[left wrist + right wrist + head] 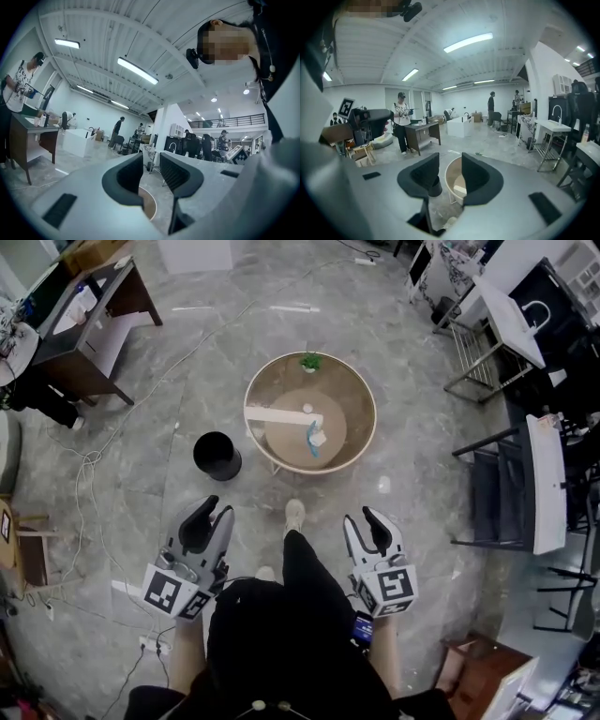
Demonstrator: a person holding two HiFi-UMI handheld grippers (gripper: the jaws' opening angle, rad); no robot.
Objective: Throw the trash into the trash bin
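Observation:
A round wooden table [361, 390] stands ahead on the grey floor. On it lie a long white box [281, 415], a crumpled white and blue piece of trash [316, 437], a small white ball [307, 409] and a little green plant [310, 361]. The black trash bin [217, 455] sits on the floor just left of the table. My left gripper [214, 510] and right gripper [360, 516] are held low in front of my body, short of the table, both open and empty. Between the right gripper [450, 171] jaws I see the table [451, 180] and the bin [434, 188]. The left gripper [151, 166] shows only the table rim [151, 208].
A dark desk [89, 324] stands at the far left, with cables [94, 460] trailing over the floor near it. Black chairs and white racks [525, 474] line the right side. My shoe [294, 515] is between the grippers. Other people work in the background.

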